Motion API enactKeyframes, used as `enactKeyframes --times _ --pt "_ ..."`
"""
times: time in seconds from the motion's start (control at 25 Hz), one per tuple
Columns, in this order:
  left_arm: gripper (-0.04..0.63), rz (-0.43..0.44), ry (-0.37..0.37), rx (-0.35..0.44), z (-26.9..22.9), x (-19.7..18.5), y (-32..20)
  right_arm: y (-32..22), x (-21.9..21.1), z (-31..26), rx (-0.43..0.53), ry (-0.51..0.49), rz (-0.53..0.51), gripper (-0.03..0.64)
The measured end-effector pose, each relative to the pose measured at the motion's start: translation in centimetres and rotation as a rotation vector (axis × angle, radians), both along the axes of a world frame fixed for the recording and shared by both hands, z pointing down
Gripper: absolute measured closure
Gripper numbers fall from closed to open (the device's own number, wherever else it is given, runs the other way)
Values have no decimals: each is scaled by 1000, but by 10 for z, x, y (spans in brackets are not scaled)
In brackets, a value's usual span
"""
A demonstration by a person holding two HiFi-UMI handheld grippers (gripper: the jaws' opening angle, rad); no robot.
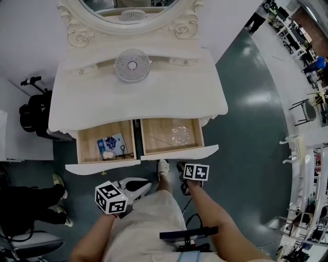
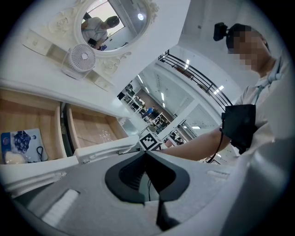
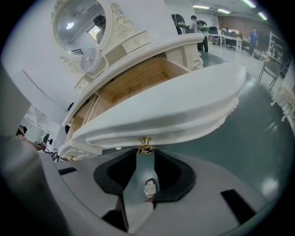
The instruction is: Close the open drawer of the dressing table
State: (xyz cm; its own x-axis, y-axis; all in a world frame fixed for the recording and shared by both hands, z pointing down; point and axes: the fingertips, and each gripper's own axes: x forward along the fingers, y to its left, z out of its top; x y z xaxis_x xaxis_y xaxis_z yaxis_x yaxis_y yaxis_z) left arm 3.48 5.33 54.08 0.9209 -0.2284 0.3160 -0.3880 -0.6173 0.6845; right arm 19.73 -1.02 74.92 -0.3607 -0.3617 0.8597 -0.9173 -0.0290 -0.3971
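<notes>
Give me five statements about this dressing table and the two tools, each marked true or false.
1. The left-hand drawer and the right-hand drawer both stand open. True.
2. The fan lies in a drawer. False: it stands on the tabletop, below the mirror.
3. The left tool has its jaws together and holds nothing. True.
4. The blue packet is in the right-hand drawer. False: it is in the left-hand drawer.
5. The right tool is far from the brass knob. False: its tips are right at the knob, jaws apart.
</notes>
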Motion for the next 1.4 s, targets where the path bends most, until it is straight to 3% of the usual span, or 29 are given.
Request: enactKeyframes --times 1.4 --pt "591 -42 37 -16 7 -8 -33 -57 -5 -1 -26 35 16 489"
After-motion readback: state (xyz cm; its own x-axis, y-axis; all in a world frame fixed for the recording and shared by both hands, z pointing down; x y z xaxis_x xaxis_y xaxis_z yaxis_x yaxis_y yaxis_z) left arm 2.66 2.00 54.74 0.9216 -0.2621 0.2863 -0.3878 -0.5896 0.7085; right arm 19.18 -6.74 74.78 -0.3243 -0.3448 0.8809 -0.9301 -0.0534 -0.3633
